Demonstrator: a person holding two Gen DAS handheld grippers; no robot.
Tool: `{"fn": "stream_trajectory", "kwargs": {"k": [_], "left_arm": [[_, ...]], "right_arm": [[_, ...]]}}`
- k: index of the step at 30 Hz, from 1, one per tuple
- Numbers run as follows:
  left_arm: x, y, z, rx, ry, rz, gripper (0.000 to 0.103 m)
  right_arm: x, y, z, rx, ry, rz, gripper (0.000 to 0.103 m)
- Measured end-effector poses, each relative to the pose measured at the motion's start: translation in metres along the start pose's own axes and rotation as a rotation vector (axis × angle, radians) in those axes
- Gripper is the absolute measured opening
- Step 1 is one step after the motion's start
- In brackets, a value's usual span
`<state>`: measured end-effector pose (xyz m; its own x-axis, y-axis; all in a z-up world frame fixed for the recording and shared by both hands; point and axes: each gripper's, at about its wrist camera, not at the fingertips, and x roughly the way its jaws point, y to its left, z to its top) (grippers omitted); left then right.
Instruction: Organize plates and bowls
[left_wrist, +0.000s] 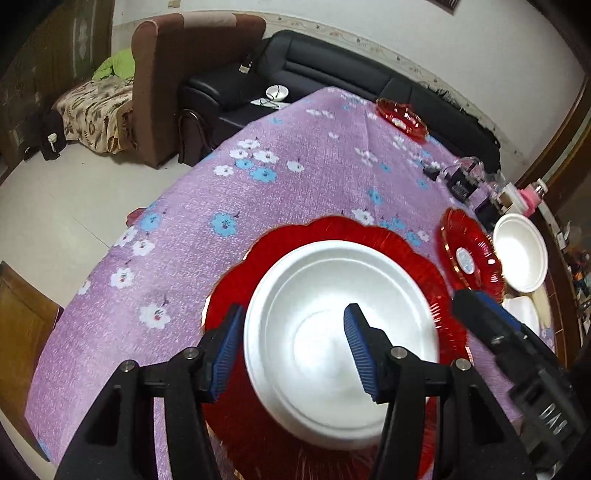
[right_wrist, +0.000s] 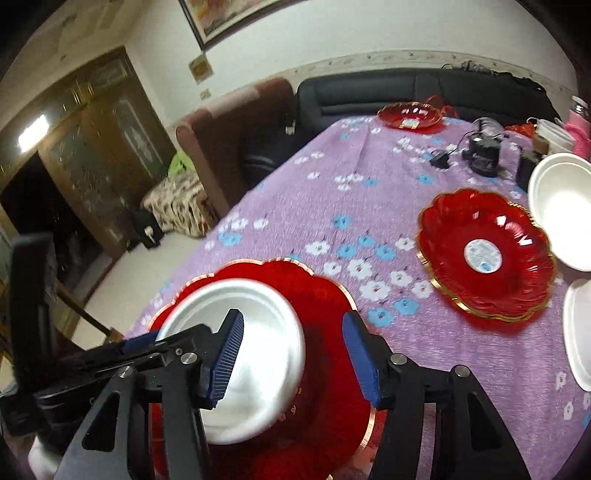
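Observation:
A white bowl (left_wrist: 341, 332) sits in a big red scalloped plate (left_wrist: 417, 254) on the purple flowered tablecloth (left_wrist: 258, 192). My left gripper (left_wrist: 293, 354) is open, its fingers over the bowl's left part. My right gripper (right_wrist: 291, 358) is open above the same bowl (right_wrist: 266, 332) and red plate (right_wrist: 325, 295); it also shows in the left wrist view (left_wrist: 491, 325) at the right. A second red plate (right_wrist: 484, 254) with a round label lies further right, a white bowl (right_wrist: 561, 206) beside it. A third red plate (right_wrist: 410, 115) sits at the far edge.
A black charger and cables (right_wrist: 480, 151) and pink and white items (right_wrist: 576, 129) lie at the far right of the table. Another white dish (right_wrist: 580, 332) is at the right edge. A black sofa (left_wrist: 332, 70) and brown armchair (left_wrist: 177, 81) stand behind the table.

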<state>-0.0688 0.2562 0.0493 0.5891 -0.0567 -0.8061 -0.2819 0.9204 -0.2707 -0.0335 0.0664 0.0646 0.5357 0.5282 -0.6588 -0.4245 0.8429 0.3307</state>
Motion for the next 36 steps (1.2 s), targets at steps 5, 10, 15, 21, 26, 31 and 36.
{"fn": "stream_trajectory", "kwargs": {"k": [5, 10, 15, 21, 26, 31, 36], "left_arm": [[-0.036, -0.016, -0.003, 0.006, -0.106, -0.043, 0.073], [-0.045, -0.064, 0.010, 0.105, -0.137, -0.078, 0.078], [-0.022, -0.107, 0.037, 0.134, -0.071, -0.162, 0.078], [0.028, -0.147, 0.071, 0.147, 0.014, -0.145, 0.077], [0.092, -0.169, 0.087, 0.114, 0.157, -0.136, 0.077], [0.141, -0.176, 0.093, 0.057, 0.233, -0.127, 0.077], [0.162, -0.181, 0.098, 0.043, 0.263, -0.115, 0.077]], "right_arm": [[-0.050, -0.032, 0.002, 0.054, -0.135, -0.054, 0.061], [-0.070, -0.101, 0.016, 0.237, -0.177, -0.141, 0.062], [-0.061, -0.149, 0.027, 0.368, -0.180, -0.166, 0.062], [-0.051, -0.180, 0.021, 0.426, -0.152, -0.183, 0.062], [-0.034, -0.181, 0.024, 0.367, -0.131, -0.197, 0.062], [-0.017, -0.186, 0.024, 0.322, -0.107, -0.275, 0.062], [-0.011, -0.190, 0.025, 0.308, -0.105, -0.254, 0.062]]}}
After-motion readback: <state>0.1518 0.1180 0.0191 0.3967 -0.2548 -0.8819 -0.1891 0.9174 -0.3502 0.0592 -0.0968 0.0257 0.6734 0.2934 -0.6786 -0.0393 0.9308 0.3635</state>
